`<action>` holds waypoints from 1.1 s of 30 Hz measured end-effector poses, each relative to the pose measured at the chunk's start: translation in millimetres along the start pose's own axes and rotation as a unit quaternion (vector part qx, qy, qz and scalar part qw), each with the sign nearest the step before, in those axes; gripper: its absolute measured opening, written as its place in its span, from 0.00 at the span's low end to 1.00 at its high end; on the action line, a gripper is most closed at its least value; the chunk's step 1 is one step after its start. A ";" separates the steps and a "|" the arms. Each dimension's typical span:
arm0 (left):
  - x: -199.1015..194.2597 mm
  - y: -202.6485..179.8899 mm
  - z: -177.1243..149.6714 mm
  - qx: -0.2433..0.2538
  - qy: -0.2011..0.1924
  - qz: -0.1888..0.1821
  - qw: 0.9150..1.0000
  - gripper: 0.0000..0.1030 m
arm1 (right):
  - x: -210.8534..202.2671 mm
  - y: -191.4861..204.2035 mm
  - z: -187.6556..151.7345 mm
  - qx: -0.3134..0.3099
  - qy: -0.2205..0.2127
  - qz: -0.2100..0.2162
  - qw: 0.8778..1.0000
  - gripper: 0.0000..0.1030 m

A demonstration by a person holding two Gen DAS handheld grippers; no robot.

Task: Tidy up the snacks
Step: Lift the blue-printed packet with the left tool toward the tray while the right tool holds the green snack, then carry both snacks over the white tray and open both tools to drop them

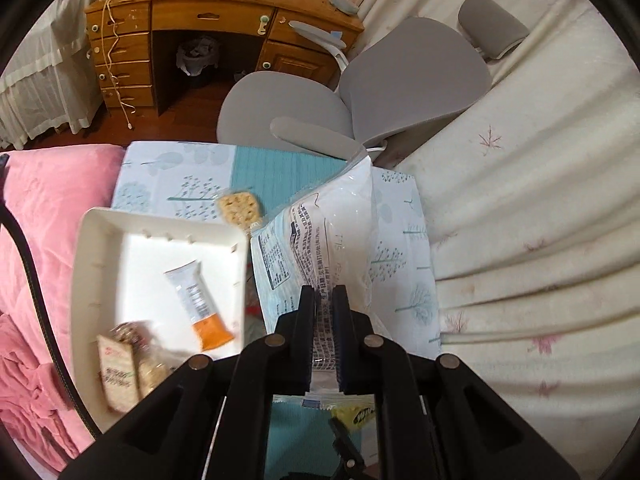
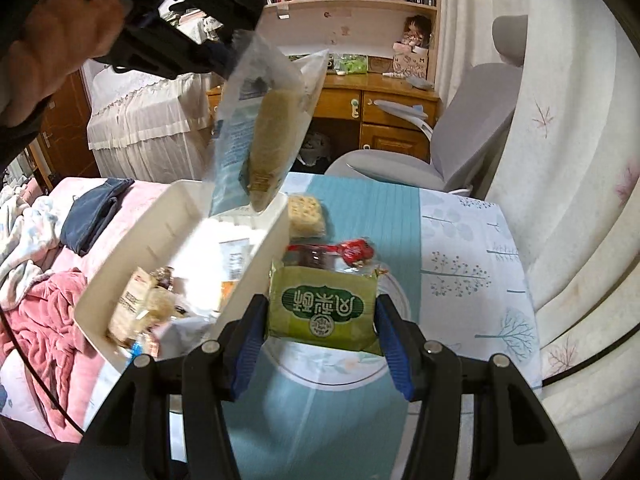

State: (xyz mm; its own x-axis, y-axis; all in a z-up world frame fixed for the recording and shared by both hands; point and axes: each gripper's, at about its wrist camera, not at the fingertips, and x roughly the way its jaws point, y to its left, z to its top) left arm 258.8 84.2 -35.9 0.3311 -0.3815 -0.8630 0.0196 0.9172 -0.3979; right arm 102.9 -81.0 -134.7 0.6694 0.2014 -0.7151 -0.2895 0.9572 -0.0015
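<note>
My left gripper (image 1: pixel 324 292) is shut on the sealed edge of a clear snack bag with blue print (image 1: pixel 320 232). In the right wrist view this bag (image 2: pixel 264 128) hangs from the left gripper (image 2: pixel 218 58) above the far rim of the white tray (image 2: pixel 132 248). The tray (image 1: pixel 96 248) holds an orange-and-white bar (image 1: pixel 198 304) and brown packets (image 1: pixel 120 372). My right gripper (image 2: pixel 322 304) is shut on a green pastry packet (image 2: pixel 320 308) just right of the tray. A red-wrapped snack (image 2: pixel 340 252) and a cracker packet (image 2: pixel 306 216) lie beyond it.
The table wears a blue-and-white tree-print cloth (image 2: pixel 460 264). A grey office chair (image 1: pixel 360 92) stands past its far edge, with a wooden desk (image 1: pixel 200 20) behind. Pink bedding (image 1: pixel 40 220) lies left and a pale curtain (image 1: pixel 540 200) hangs right. A yellow packet (image 1: pixel 356 412) lies under my left gripper.
</note>
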 end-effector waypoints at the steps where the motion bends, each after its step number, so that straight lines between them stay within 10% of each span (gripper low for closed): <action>1: -5.9 4.0 -3.9 0.002 0.000 0.000 1.000 0.06 | -2.4 6.1 0.2 0.001 -0.002 0.000 1.000 0.53; 29: -56.8 171.4 -53.9 0.006 -0.002 0.013 1.000 0.07 | -4.9 156.9 -2.1 -0.009 0.000 0.024 1.000 0.54; 33: -51.0 177.0 -58.1 0.011 0.002 0.011 1.000 0.23 | 3.0 163.8 -2.9 -0.012 0.019 0.032 0.999 0.59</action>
State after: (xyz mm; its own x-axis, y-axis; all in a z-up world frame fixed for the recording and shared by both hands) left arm 190.6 259.4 -80.4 0.3279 -0.3613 -0.8729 0.0323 0.9277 -0.3719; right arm 55.5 75.7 -139.1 0.6224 0.2528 -0.7407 -0.3467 0.9375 0.0287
